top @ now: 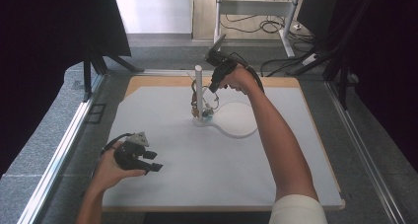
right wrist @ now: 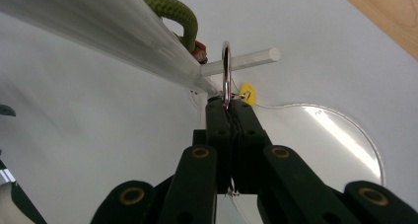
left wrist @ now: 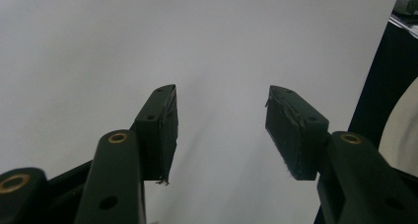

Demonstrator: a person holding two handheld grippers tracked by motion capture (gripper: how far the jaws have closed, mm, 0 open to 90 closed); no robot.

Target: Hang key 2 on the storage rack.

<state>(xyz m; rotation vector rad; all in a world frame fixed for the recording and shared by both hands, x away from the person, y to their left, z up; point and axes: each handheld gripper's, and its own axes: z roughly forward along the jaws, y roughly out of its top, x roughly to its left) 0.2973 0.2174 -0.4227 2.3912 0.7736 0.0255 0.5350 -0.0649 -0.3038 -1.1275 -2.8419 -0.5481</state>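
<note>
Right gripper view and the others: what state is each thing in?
Metal ring: pinched edge-on, looped over the peg.
Peg: sticks out level from the post.
Right gripper: jaws shut on the ring.
Left gripper: jaws open, nothing between them.
Post: upright.

Bright, even light on the white mat [top: 197,155]; dark upper corners, glare on the clear disc [right wrist: 340,135], blurry rod [right wrist: 98,26] up close.

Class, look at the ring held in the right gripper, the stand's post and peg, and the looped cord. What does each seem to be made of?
Ring: probably polished metal, thin with bright glints.
Post and peg: likely clear or frosted plastic, translucent and streaky.
Cord: braided green fibre, with a woven texture.
The right hand-held gripper is shut on the ring.
</note>
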